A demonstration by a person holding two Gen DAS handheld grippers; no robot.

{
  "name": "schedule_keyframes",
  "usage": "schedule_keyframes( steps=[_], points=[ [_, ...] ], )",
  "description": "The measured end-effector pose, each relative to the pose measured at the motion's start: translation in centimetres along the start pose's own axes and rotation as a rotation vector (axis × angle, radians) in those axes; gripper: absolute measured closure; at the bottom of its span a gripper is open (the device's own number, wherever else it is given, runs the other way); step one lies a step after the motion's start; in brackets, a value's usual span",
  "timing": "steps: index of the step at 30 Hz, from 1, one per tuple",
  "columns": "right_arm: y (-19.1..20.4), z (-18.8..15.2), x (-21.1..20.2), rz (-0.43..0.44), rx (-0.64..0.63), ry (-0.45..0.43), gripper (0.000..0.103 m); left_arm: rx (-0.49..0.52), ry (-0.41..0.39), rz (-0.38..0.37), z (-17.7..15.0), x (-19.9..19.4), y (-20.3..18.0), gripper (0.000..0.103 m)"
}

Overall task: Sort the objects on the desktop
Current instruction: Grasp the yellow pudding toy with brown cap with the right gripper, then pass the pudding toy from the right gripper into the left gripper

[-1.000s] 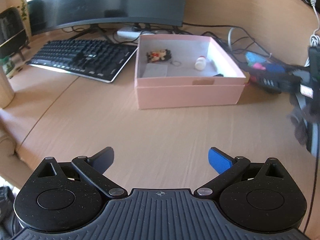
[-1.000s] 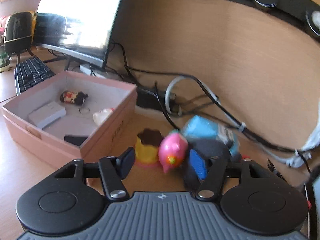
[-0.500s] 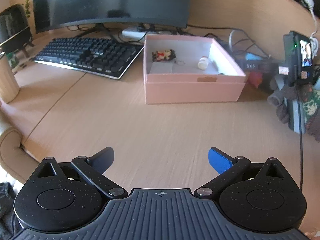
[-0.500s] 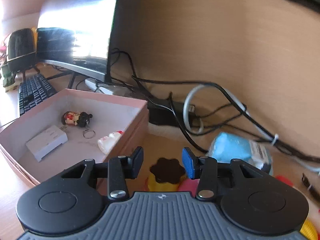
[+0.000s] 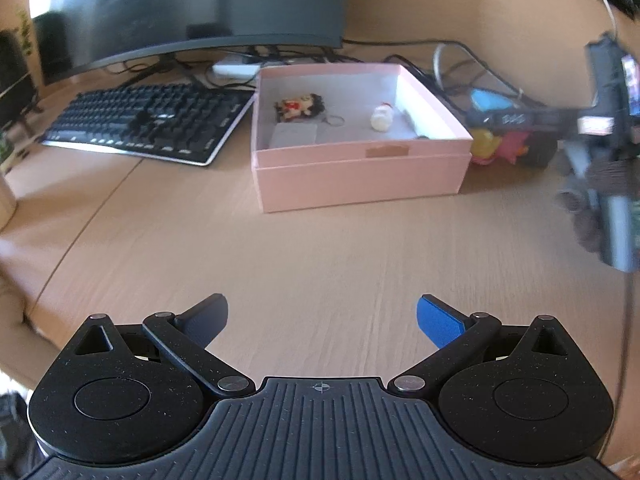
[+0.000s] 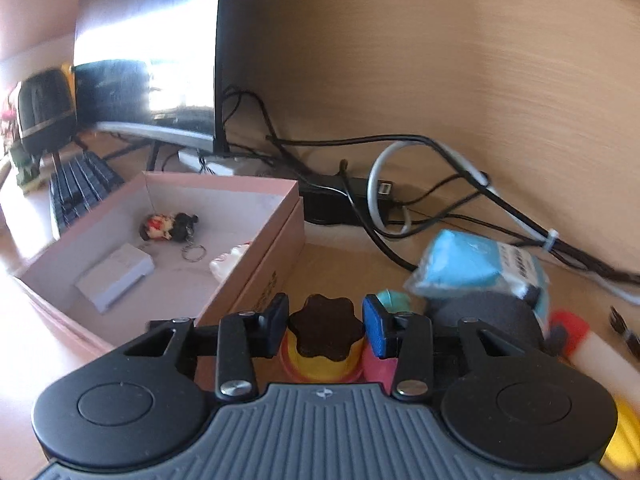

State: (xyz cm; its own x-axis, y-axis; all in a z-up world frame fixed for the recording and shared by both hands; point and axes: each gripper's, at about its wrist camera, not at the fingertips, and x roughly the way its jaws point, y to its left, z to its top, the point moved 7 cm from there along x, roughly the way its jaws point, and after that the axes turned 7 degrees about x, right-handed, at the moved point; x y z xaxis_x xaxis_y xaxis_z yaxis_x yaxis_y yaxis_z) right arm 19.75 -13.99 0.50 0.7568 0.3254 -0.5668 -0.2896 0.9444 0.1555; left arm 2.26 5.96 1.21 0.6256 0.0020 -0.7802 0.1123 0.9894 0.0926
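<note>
A pink box (image 5: 360, 176) stands on the desk and holds a doll keychain (image 5: 299, 106), a white block (image 5: 294, 136) and a small white bottle (image 5: 382, 117). My right gripper (image 6: 325, 326) is shut on a yellow cupcake toy with a brown top (image 6: 325, 330), just right of the box (image 6: 256, 276). A pink toy (image 6: 378, 368) lies against the cupcake. A blue packet (image 6: 472, 268) lies behind. My left gripper (image 5: 322, 318) is open and empty above the bare desk, well in front of the box.
A black keyboard (image 5: 148, 124) and a monitor (image 5: 188, 4) stand left of the box. Cables and a power strip (image 6: 340, 200) run along the back wall. A red-capped white tube (image 6: 592, 344) lies at the right.
My right gripper has come down over the cupcake toy and closed on its sides. My left gripper has drifted slightly toward the box and stayed open.
</note>
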Motion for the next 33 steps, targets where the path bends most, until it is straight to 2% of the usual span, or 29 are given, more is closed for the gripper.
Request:
schedule_keyframes(
  steps=[6, 9, 13, 17, 21, 26, 28, 30, 32, 33],
  points=[
    [2.1, -2.4, -5.9, -0.002, -0.010, 0.032, 0.063, 0.131, 0.007, -0.083, -0.2, 1.4, -3.1, 0.000],
    [4.6, -4.2, -7.9, 0.067, -0.023, 0.090, 0.063, 0.190, -0.008, -0.135, -0.7, 1.5, -4.5, 0.000],
    [8.5, -5.5, -8.9, 0.155, -0.077, 0.117, 0.063, 0.208, -0.021, -0.165, -0.9, 2.0, -5.2, 0.000],
    [10.0, -4.8, -9.2, 0.156, -0.099, 0.085, 0.060, 0.190, -0.033, -0.160, -0.4, 2.7, -5.1, 0.000],
    [7.9, -4.0, -10.4, 0.086, -0.121, 0.046, 0.045, 0.166, -0.040, -0.183, 0.1, 3.2, -5.4, 0.000],
    [3.3, -3.2, -10.8, -0.061, -0.067, 0.038, 0.042, 0.166, -0.084, -0.203, 1.3, 3.9, -6.9, 0.000],
    [2.1, -3.1, -11.4, -0.090, -0.050, 0.030, 0.040, 0.170, -0.097, -0.193, 1.7, 4.2, -7.3, 0.000],
    [1.4, -3.1, -12.1, -0.104, -0.050, 0.012, 0.034, 0.165, -0.106, -0.183, 2.0, 4.3, -7.4, 0.001],
    [1.2, -3.2, -12.5, -0.115, -0.061, 0.001, 0.032, 0.166, -0.111, -0.177, 2.1, 4.2, -7.5, 0.008],
    [1.1, -3.3, -12.5, -0.122, -0.065, -0.002, 0.032, 0.168, -0.111, -0.172, 2.2, 4.2, -7.5, 0.019]
  ],
)
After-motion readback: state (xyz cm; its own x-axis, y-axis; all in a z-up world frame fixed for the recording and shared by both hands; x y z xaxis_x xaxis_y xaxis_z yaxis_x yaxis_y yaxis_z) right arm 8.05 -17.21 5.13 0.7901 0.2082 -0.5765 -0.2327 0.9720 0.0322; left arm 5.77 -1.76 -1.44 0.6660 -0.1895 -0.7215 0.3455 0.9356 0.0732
